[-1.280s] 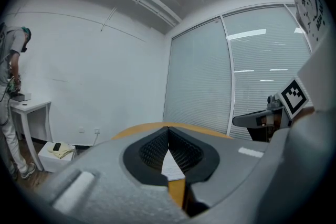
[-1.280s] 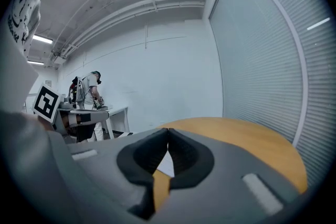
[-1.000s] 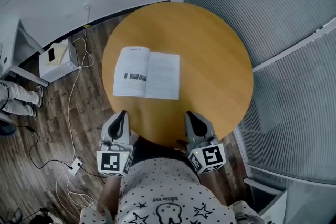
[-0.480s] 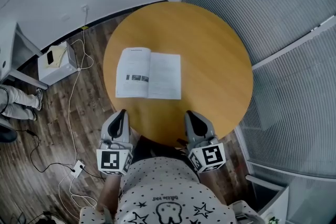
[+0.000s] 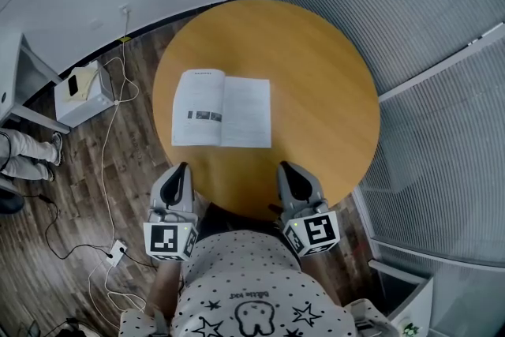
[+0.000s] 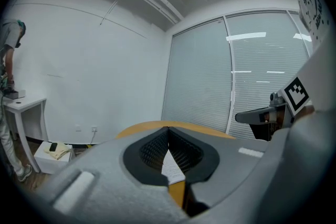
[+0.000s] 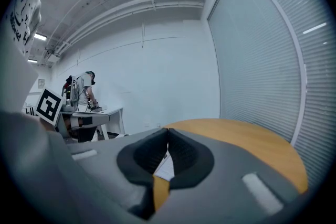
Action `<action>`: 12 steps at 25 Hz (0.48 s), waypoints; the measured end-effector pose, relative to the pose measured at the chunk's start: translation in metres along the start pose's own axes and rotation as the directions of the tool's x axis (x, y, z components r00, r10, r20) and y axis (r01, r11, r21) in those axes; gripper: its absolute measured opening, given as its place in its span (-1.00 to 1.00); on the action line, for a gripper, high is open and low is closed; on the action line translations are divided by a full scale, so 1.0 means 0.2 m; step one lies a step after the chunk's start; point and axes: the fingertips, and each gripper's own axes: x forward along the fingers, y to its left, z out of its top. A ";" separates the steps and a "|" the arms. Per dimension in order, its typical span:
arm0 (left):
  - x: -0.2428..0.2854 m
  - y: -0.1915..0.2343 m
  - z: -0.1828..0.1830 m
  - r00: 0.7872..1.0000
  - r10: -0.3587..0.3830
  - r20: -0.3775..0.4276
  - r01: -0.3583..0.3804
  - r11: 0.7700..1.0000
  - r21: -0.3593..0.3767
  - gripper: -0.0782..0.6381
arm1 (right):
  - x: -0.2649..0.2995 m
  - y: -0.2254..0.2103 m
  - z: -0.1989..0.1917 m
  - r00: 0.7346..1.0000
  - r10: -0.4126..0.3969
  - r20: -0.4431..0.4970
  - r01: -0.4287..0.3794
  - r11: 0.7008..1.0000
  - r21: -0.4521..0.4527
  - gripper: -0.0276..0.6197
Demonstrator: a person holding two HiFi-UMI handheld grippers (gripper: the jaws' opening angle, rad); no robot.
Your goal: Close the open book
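The left tongs (image 5: pixel 183 170) and right tongs (image 5: pixel 282 168), both pressed together and empty, sit short of the open book (image 5: pixel 222 110); closed tips could shove it across the desk (image 5: pixel 316 67)

- Bare wood is left all round the flat book (image 5: pixel 222 110) on the table (image 5: pixel 323 67).
- A bare strip is seen between the book and the left gripper (image 5: pixel 183 170) and right gripper (image 5: pixel 285 169) at the near edge.
- The table's right side is hemmed by blinds (image 5: pixel 418 28).
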 end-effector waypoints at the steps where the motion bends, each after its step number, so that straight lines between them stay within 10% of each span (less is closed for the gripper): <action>1: 0.01 0.00 0.00 1.000 0.000 -0.002 0.000 1.000 -0.002 -0.76 | 0.00 -0.01 0.00 1.000 -0.003 0.000 0.003 1.000 -0.002 -0.90; 12: 0.12 -0.03 -0.01 1.000 -0.013 0.001 0.013 0.999 -0.042 -0.75 | -0.04 -0.16 -0.01 0.999 -0.052 -0.006 0.052 0.999 0.000 -0.90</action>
